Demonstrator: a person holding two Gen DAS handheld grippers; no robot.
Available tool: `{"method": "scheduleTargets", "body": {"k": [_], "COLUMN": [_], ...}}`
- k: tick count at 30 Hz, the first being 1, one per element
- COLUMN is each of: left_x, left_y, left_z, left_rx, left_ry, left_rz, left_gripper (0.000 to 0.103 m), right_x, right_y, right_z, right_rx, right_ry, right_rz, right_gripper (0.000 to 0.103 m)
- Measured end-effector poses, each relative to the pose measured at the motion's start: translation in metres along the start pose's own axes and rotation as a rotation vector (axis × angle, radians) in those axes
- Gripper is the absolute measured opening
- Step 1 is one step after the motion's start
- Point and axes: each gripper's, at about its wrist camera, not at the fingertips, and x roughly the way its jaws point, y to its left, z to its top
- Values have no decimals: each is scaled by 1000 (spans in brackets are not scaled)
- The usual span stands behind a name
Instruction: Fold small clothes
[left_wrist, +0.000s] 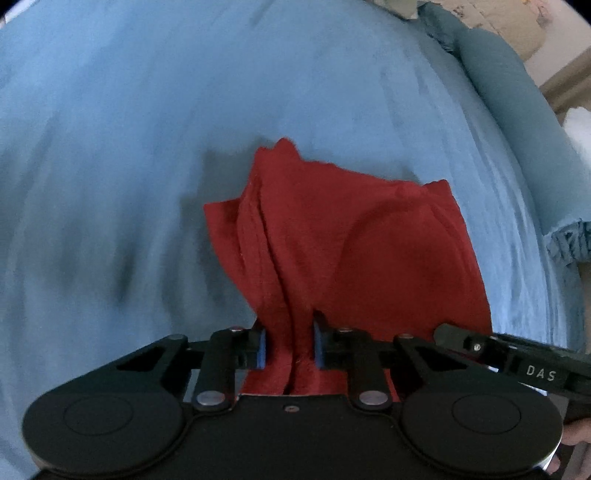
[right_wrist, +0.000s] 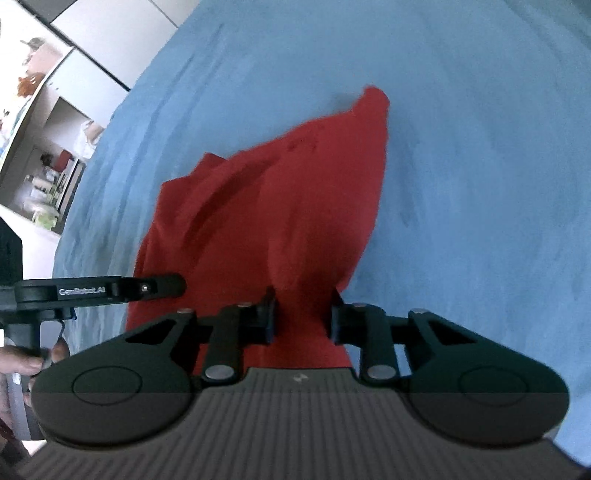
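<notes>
— Red cloth (left_wrist: 343, 251), bunched up and held off the blue bedspread (left_wrist: 110, 147), that's what both tools have hold of.

— Which one has it where?

— Left gripper (left_wrist: 290, 345) is clamped on a gathered fold of the garment; its blue pads (left_wrist: 261, 349) press in from both sides and the fabric runs up between them. From there the cloth fans out above into several creases and a rounded bulge on the right.

— And the other?

— Right gripper (right_wrist: 303, 317) is pinched on the red cloth (right_wrist: 280, 206) as well, the dark fingers (right_wrist: 267, 317) squeezing a narrow neck of it. Above that the material spreads wide and rises to a point at the far end.

— Are the two tools close together?

— Near each other, side by side. From the left camera the right tool's arm pokes in at the lower right, against the cloth's edge. From the right camera the left tool comes in from the left, with the person's hand (right_wrist: 26, 360) wrapped round its handle.

— Anything else about?

— A teal pillow (left_wrist: 517, 96) at the far right of the bed, and shelves (right_wrist: 48, 166) with clutter off beyond the bed's left side. Everything's rather blurred.
</notes>
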Motion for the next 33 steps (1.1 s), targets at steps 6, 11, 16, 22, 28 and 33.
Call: {"method": "scheduleTargets", "body": {"k": [6,11,16,22,28,33], "left_x": [-36,-55,-33,-4,-6,-32], "left_y": [-38,-87,-130,-151,-155,-159], "left_z": [-17,-55,-103,-143,-152,-166], "left_rx": [42,95,89,155,184,207], "left_ry": [-51,-59,-15,-63,-117,-211], "left_rz": [-23,-59,-47,71,108,201], "left_gripper": [23,23,23,23,34,71], "right_x": [-47,-107,-142,-125,-115,-139], "right_y": [10,-6,-39,-83,-94,-84], "right_z": [-6,-35,-77,-133,-151,-156], "right_rx": [-44,-42,-35,3,36,-66], "right_ry": [-63,-91,-79,-71,-157,-216], "right_rz": [-10,-36,-103,-139,-83,-132], "right_gripper": [40,40,40,42,53,83]}}
